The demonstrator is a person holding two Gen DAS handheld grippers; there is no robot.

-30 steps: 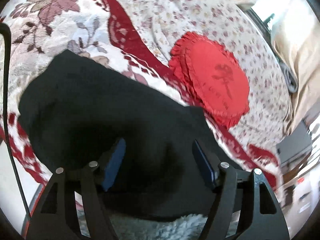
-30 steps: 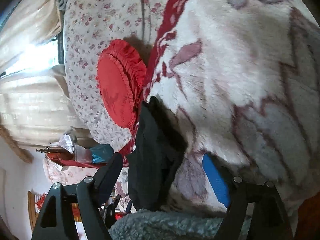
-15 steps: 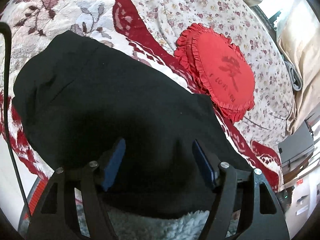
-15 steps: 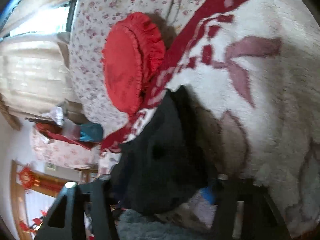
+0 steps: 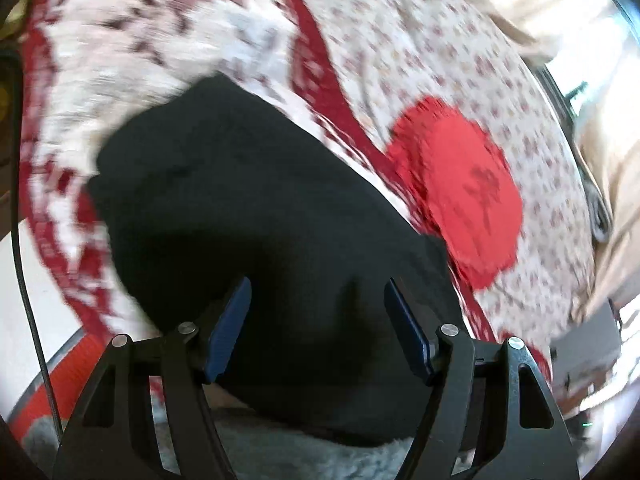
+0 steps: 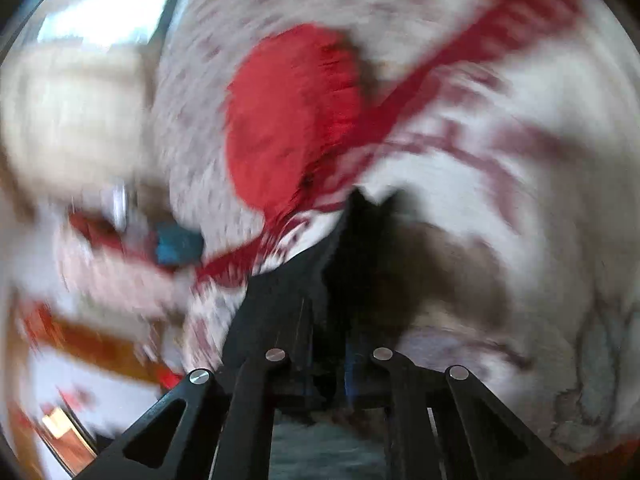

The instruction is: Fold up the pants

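Note:
The black pants (image 5: 256, 216) lie bunched on a white blanket with a red leaf pattern (image 5: 132, 60). My left gripper (image 5: 318, 312) hovers just over the near part of the pants, its jaws wide apart, blue pads (image 5: 228, 324) showing, nothing between them. In the right wrist view my right gripper (image 6: 332, 344) has its jaws drawn together on a fold of the black pants (image 6: 360, 248), which rises from between the fingers. That view is heavily blurred by motion.
A round red frilled cushion (image 5: 460, 196) lies on a floral quilt (image 5: 420, 60) just right of the pants; it also shows in the right wrist view (image 6: 288, 120). Beige curtains (image 5: 560, 12) and a bright window are behind. A grey fleece sleeve (image 5: 280, 452) fills the bottom edge.
My right gripper has closed on the edge of the pants and is swinging fast. My left gripper stays open over the pants, and its view has shifted.

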